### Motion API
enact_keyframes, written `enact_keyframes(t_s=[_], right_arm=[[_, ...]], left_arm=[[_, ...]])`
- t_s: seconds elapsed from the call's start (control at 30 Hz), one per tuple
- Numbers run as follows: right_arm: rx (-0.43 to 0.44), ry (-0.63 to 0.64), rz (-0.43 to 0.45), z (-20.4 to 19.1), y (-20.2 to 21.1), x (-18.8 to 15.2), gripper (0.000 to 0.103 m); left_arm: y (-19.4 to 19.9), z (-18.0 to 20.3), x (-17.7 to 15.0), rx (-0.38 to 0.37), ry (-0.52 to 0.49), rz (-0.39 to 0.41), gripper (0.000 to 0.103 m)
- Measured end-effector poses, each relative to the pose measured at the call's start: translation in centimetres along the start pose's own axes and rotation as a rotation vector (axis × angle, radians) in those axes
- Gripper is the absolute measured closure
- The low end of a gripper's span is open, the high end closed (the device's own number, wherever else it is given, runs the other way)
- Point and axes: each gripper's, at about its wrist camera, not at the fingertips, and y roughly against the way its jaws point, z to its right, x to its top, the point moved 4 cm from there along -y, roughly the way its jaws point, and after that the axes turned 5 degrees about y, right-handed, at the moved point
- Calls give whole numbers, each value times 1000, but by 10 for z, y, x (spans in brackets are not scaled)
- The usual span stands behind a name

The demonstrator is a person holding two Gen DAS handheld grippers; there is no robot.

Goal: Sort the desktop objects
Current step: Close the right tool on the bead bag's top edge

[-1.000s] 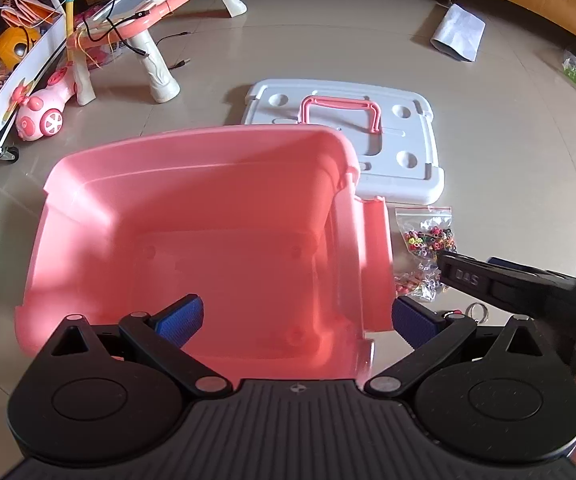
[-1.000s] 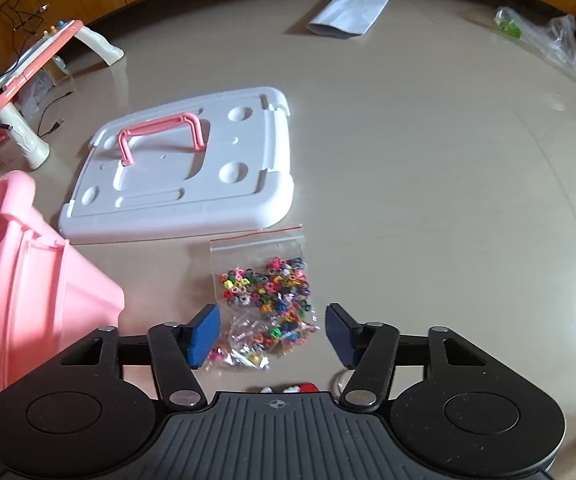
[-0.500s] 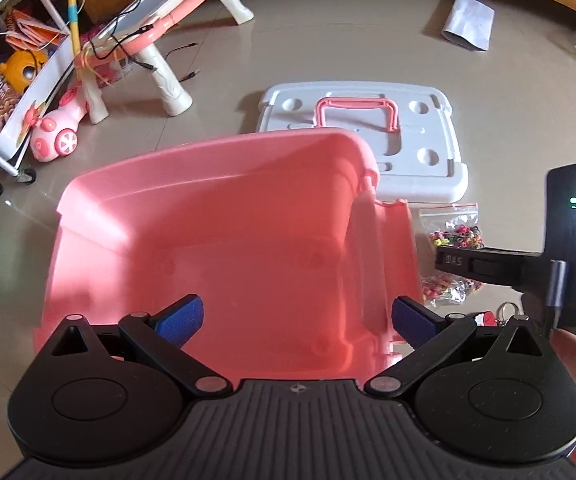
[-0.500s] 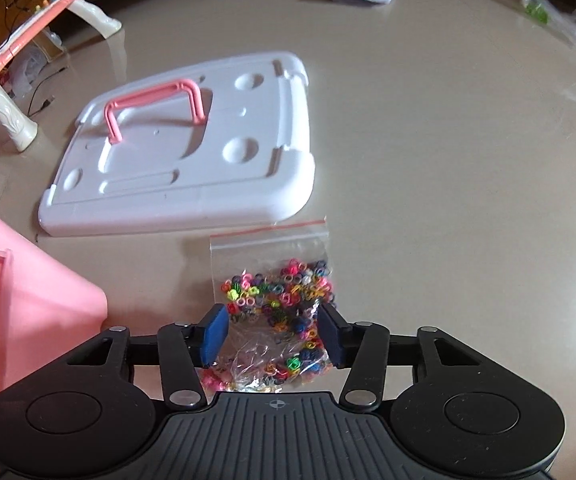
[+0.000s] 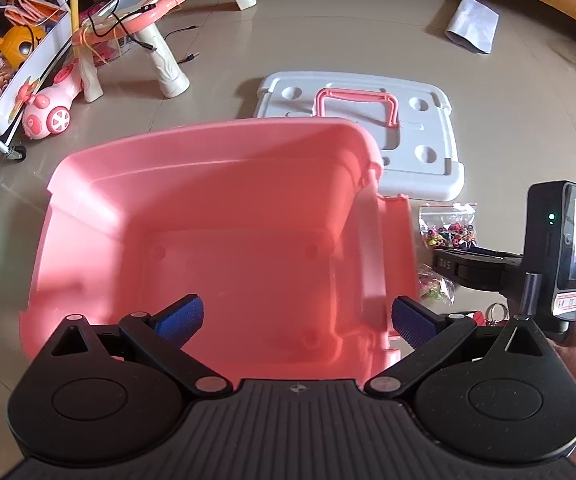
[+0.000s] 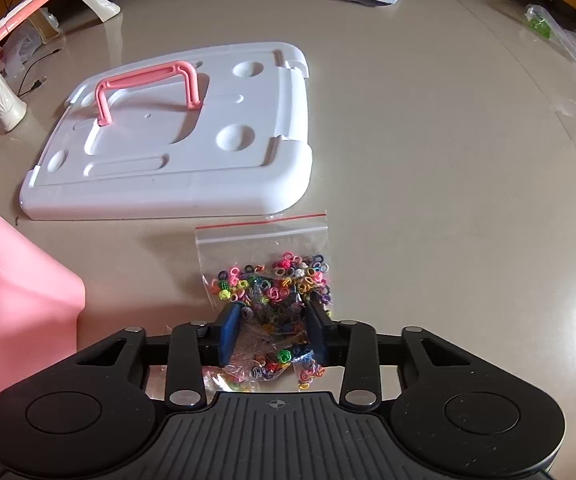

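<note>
**A:** A pink storage bin sits open on the tiled floor, its white lid with a pink handle lying flat just beyond it. How does the bin look to handle?

**B:** Stiff moulded plastic, bulky but probably light. It looks bare inside. The left gripper hovers over its near rim, jaws wide and holding nothing.

**A:** And the zip bag of coloured beads?

**B:** It lies on the floor just beside the bin, near the lid's front edge. A second, smaller bag lies partly under it. The right gripper is down on the bead bag, jaws narrow, the pads touching the film on both sides and bunching it.

**A:** What sort of grip suits it?

**B:** Thin, slick film with loose beads that shift, so it is light and floppy. Pinching a fold near the bead mass, as here, seems sound; the empty top by the red seal would likely sag.
</note>
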Motion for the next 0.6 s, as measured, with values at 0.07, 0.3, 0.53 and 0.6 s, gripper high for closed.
enact_keyframes(t_s=[0.07, 0.3, 0.53, 0.6], right_arm=[[9, -10, 0, 2, 1, 0, 81], [37, -39, -1, 8, 6, 1, 94], [36, -37, 39, 9, 35, 9, 95], [44, -36, 55, 8, 50, 12, 95]], left_arm=[[0, -2, 0, -3, 8, -7, 0], [3, -2, -1, -8, 11, -9, 0], [13, -8, 0, -13, 20, 2, 0], [19, -12, 0, -23, 35, 5, 0]])
